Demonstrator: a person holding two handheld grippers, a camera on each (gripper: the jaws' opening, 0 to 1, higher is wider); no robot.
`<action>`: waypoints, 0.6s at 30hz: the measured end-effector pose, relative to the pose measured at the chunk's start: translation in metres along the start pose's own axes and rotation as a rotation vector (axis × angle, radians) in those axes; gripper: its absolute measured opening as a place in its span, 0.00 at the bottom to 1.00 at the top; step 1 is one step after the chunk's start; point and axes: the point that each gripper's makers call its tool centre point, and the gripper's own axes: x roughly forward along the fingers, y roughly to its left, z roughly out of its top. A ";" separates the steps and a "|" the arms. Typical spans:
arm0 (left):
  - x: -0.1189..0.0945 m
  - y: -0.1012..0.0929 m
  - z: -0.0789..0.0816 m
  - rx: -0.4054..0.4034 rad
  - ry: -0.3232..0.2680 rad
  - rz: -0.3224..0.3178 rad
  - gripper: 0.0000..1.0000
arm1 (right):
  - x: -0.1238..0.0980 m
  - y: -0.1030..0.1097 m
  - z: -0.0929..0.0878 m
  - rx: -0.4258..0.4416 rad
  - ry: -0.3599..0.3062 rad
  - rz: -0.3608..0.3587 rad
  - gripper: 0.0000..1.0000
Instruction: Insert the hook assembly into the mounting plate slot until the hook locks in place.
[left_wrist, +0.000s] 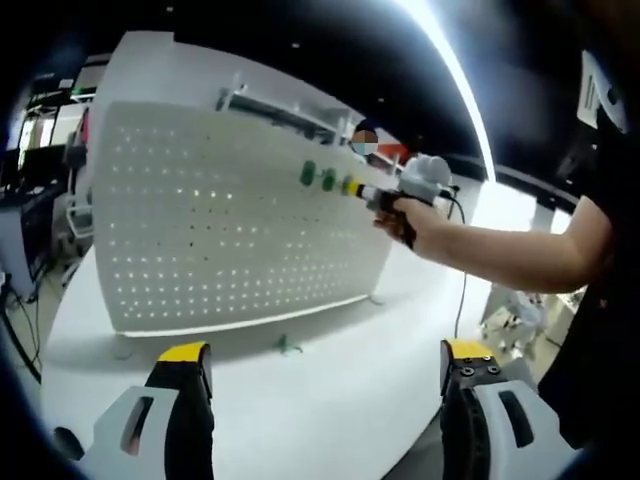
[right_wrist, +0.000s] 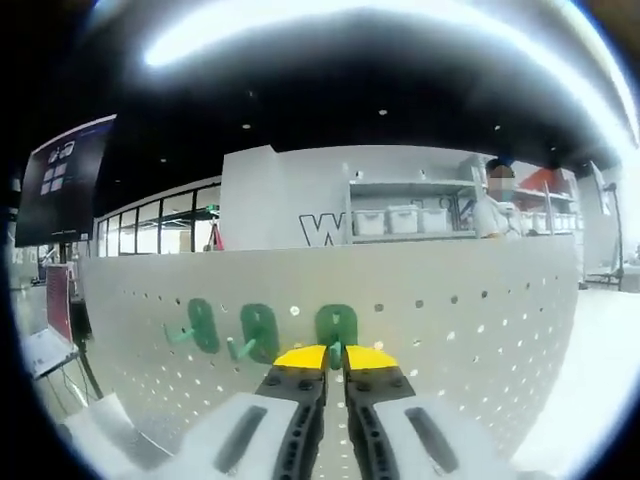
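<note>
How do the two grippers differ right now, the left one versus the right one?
The left gripper is open, jaws wide apart with nothing between them; the right gripper is shut on a green plastic hook. The left hangs back over the white table; the right is up at the white perforated pegboard. Both have yellow-tipped black jaws.

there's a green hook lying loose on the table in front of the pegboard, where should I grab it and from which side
The loose green hook lies low on the white table, near the pegboard. Probably bring the open left gripper down from above and close across its narrow middle. It is too small here to tell which way its prong points.
</note>
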 end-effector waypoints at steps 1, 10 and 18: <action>0.000 0.000 0.001 0.004 0.000 0.000 0.96 | 0.000 0.000 0.001 -0.001 -0.003 -0.001 0.06; -0.003 -0.001 0.007 0.018 -0.008 -0.006 0.97 | -0.001 0.005 0.026 0.001 -0.042 0.026 0.14; -0.003 -0.005 0.008 0.026 -0.009 -0.013 0.96 | -0.015 -0.001 0.044 -0.006 -0.062 0.027 0.17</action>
